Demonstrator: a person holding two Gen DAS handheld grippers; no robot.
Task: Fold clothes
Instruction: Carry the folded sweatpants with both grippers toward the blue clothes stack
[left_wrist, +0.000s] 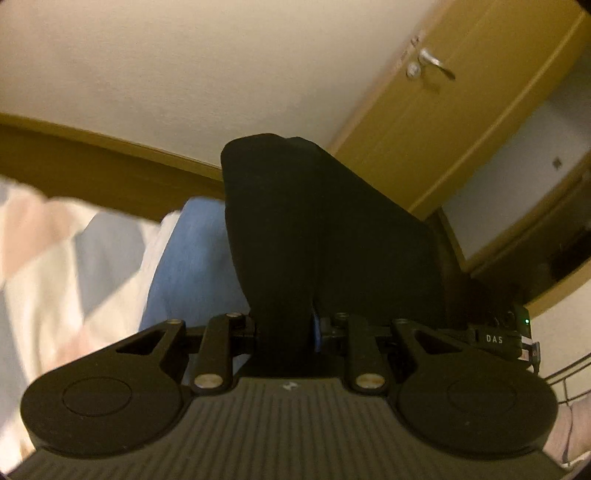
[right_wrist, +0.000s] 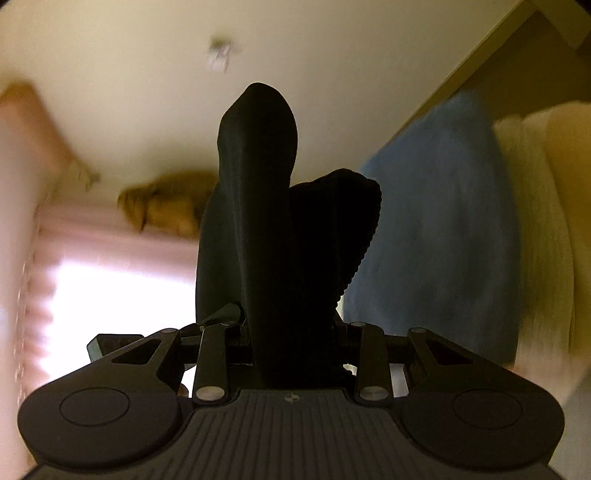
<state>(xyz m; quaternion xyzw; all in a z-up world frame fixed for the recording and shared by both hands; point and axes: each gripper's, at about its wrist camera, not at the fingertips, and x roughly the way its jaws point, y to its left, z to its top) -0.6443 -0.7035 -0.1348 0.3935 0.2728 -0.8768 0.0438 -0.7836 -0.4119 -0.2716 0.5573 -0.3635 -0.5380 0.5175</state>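
Note:
A black garment (left_wrist: 314, 229) bulges up out of my left gripper (left_wrist: 284, 328), which is shut on it; the cloth hides both fingers. In the right wrist view the same black garment (right_wrist: 266, 221) rises in a tall fold with a ribbed edge on its right, and my right gripper (right_wrist: 291, 339) is shut on it too. Both cameras tilt upward toward wall and ceiling. Close on the right of the left wrist view sits part of the other gripper (left_wrist: 498, 334), with a green light.
A blue cloth (left_wrist: 192, 258) (right_wrist: 436, 240) lies behind the black garment, next to white and peach bedding (left_wrist: 55, 266) (right_wrist: 535, 221). A wooden door (left_wrist: 443, 110) with a metal handle stands at the upper right. Pink curtains (right_wrist: 29, 221) frame a bright window (right_wrist: 122, 314).

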